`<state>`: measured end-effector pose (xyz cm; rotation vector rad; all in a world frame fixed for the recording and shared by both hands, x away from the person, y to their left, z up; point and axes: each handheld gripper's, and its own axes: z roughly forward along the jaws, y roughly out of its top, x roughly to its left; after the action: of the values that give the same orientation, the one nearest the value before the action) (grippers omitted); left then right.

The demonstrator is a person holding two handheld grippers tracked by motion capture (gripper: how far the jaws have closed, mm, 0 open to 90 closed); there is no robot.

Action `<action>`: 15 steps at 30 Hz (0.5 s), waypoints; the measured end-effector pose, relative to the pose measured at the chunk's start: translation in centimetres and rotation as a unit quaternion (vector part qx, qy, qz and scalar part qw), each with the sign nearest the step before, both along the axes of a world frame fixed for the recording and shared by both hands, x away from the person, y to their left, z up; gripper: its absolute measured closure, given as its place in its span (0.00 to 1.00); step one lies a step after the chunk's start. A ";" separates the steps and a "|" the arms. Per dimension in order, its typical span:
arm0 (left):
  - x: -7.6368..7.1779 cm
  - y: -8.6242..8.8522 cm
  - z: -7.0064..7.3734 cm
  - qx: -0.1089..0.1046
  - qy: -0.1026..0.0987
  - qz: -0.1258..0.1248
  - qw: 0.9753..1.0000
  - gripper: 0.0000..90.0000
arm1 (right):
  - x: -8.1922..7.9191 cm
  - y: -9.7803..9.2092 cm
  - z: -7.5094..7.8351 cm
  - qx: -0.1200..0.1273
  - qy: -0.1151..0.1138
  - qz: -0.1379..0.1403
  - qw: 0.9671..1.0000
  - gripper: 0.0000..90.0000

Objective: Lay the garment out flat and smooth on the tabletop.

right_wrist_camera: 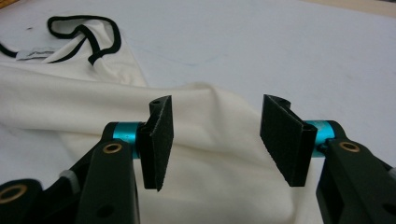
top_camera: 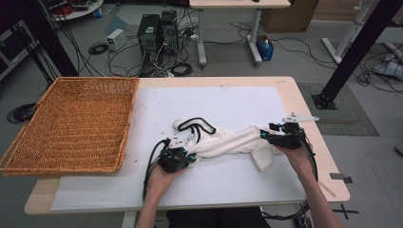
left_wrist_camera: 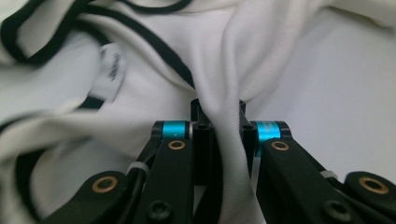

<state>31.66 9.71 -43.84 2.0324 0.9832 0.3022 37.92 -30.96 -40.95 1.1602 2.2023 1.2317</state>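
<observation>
A white garment [top_camera: 228, 142] with black trim at the neck lies bunched across the white sheet on the table. My left gripper [top_camera: 183, 154] holds its left end; in the left gripper view a fold of white cloth [left_wrist_camera: 226, 116] is pinched between the jaws of the left gripper [left_wrist_camera: 219, 109], beside a sewn label [left_wrist_camera: 111, 70]. My right gripper [top_camera: 267, 135] sits at the garment's right end. In the right gripper view the right gripper [right_wrist_camera: 215, 135] stands open, and the white cloth [right_wrist_camera: 210, 186] lies below and between the pads [right_wrist_camera: 159, 140] with no grip on it.
A large wicker basket [top_camera: 71, 123] fills the table's left side. A white sheet [top_camera: 228, 102] covers the wooden table [top_camera: 304, 114]. Beyond the far edge, computers, cables and another desk's legs stand on the floor.
</observation>
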 end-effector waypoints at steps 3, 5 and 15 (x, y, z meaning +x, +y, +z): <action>-0.3 1.6 0.4 -0.012 -0.014 0.037 0.999 0.69 | 1.7 3.4 0.4 -0.013 0.005 0.045 0.999 0.51; -0.5 2.5 0.9 -0.041 -0.032 0.070 0.996 0.55 | 3.5 7.3 0.9 -0.030 0.006 0.091 0.995 0.51; -1.0 3.4 1.6 -0.063 -0.058 0.110 0.990 0.52 | 6.3 16.2 -2.6 -0.127 0.070 0.227 0.963 0.80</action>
<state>30.66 13.14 -42.26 1.7744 1.1262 0.4601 44.18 -14.73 -43.55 0.6800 2.7408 1.0022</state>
